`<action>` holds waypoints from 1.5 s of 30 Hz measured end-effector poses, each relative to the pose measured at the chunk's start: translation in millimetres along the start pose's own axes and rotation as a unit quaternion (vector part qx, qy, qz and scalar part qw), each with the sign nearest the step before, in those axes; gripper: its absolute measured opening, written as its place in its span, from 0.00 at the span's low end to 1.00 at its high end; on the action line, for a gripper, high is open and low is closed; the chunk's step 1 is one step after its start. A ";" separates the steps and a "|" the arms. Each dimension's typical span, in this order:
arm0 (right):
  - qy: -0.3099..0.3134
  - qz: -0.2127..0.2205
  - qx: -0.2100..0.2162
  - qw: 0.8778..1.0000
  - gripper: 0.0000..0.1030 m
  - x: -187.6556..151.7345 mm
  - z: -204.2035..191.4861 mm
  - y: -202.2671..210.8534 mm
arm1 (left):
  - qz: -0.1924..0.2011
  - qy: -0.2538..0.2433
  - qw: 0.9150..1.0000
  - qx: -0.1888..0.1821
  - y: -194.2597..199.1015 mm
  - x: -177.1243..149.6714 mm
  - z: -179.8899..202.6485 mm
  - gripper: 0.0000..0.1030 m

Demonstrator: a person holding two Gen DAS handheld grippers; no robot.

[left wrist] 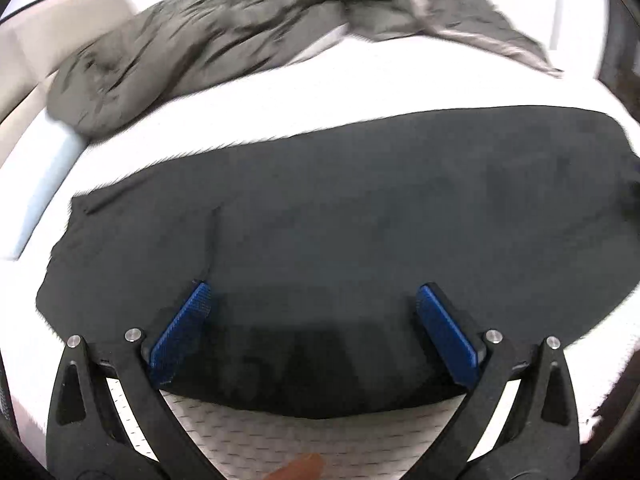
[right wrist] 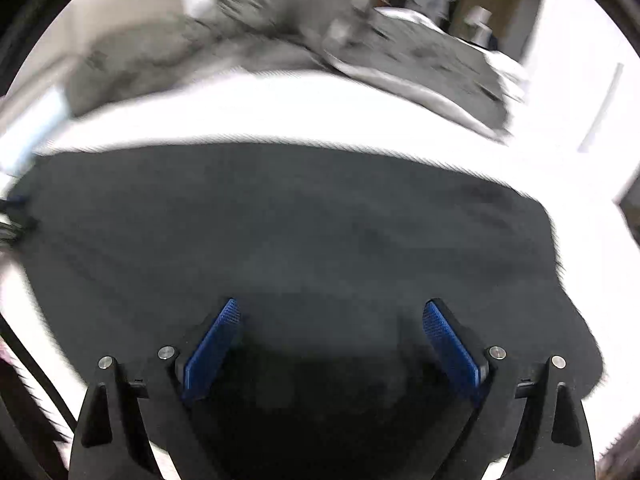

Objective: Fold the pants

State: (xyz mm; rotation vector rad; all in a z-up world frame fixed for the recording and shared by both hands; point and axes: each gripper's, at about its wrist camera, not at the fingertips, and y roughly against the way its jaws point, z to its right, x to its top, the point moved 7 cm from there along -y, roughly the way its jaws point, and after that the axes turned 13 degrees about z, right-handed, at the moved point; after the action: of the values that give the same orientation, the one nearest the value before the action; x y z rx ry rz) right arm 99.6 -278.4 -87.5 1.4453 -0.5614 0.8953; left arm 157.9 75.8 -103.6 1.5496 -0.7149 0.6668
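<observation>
**Two open grippers above pants lying crosswise on the bed**

Both grippers hung over the black pants (left wrist: 340, 232), which lay flat on the white bed (left wrist: 360, 80) with their long axis running left to right, across the line of the fingers. At the left end the cloth's corner stopped near the bed's left edge. The left gripper (left wrist: 314, 304) had its blue pads (left wrist: 182, 332) wide apart with nothing between them, over the pants' near edge. Further right, the right gripper (right wrist: 332, 320) likewise stood spread and empty, over the middle of the cloth, so neither seemed much nearer. Bare sheet lay beyond the far edge, up to a rumpled grey blanket (left wrist: 240, 28) along the bed's far side, leaving apparent room to fold.
</observation>
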 end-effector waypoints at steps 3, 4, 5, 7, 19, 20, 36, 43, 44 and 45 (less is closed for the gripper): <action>0.025 0.018 0.063 0.998 0.92 26.8 -64.5 -7.2 | 0.000 -0.036 0.998 -0.049 -13.7 21.1 43.1 0.99; 0.043 0.013 0.076 0.996 0.92 31.2 -92.3 -17.5 | -0.004 -0.046 0.997 -0.058 -24.4 27.9 54.2 0.99; 0.058 0.006 0.086 0.995 0.92 35.3 -110.8 -29.2 | -0.012 -0.049 0.996 -0.067 -34.8 32.5 62.2 0.99; 0.077 -0.012 0.102 0.992 0.92 35.2 -141.5 -54.7 | -0.047 -0.041 0.995 -0.082 -59.7 34.6 74.2 1.00; 0.037 -0.077 -0.057 0.995 0.96 31.2 -34.5 -108.9 | -0.045 0.027 0.999 0.015 -63.8 30.3 -27.0 0.99; 0.029 -0.075 -0.049 0.996 0.96 33.8 -32.7 -106.5 | -0.041 0.030 0.999 0.014 -61.1 34.3 -25.1 0.99; 0.069 -0.069 0.012 0.995 0.96 66.9 -109.2 -163.3 | -0.056 -0.016 0.998 -0.023 -141.1 89.9 51.8 1.00; 0.007 -0.080 -0.085 0.993 0.97 53.8 -28.2 -148.6 | -0.058 0.044 0.990 0.119 -142.3 78.3 -84.8 1.00; 0.002 -0.081 -0.090 0.993 0.97 52.3 -22.8 -145.6 | -0.059 0.063 0.989 0.119 -140.9 75.7 -96.2 1.00; 0.002 -0.080 -0.091 0.993 0.97 51.8 -21.3 -144.2 | -0.059 0.077 0.989 0.111 -138.9 75.8 -101.2 1.00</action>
State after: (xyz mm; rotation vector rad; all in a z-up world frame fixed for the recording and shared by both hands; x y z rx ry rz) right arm 240.3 -234.0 -134.1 1.3025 -0.5031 0.7014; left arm 311.9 181.1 -125.1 1.7078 -0.4415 0.7888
